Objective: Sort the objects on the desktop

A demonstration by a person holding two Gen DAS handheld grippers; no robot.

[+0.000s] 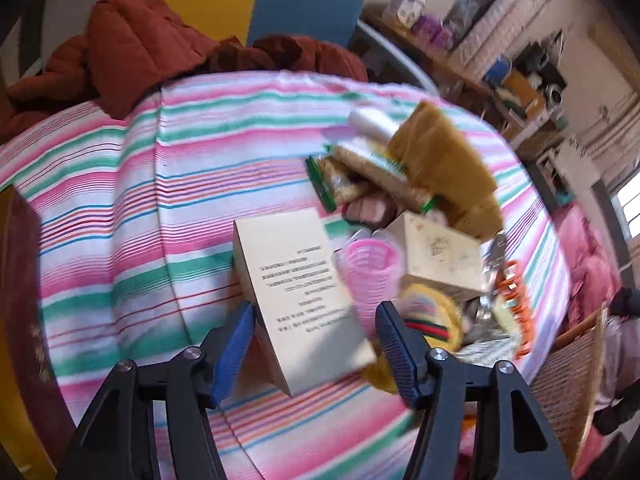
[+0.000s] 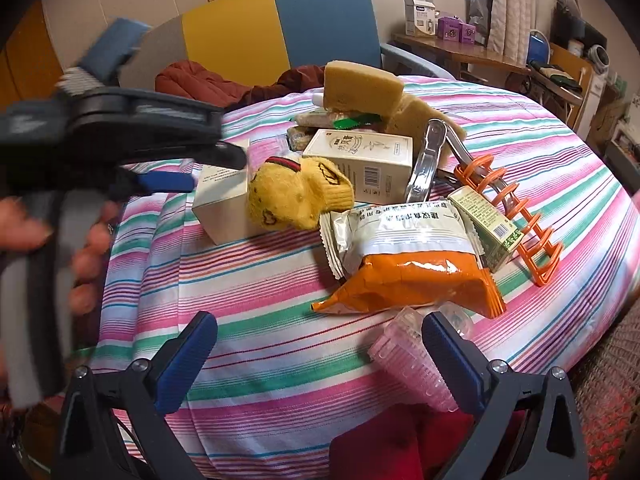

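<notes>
A heap of objects lies on the striped tablecloth. It holds a cream box, a yellow knit sock, a printed white box, metal tongs, an orange snack bag, a green carton, an orange rack and sponges. My left gripper is open, and the cream box stands between its jaws; the blurred pads do not clearly press on it. My right gripper stands wide open and holds nothing. A pink ribbed cup lies by its right finger.
A red quilted jacket lies on the blue and yellow chair behind the table. A wicker basket stands at the table's right edge. Red cloth lies below the near edge. A hand holds the left gripper.
</notes>
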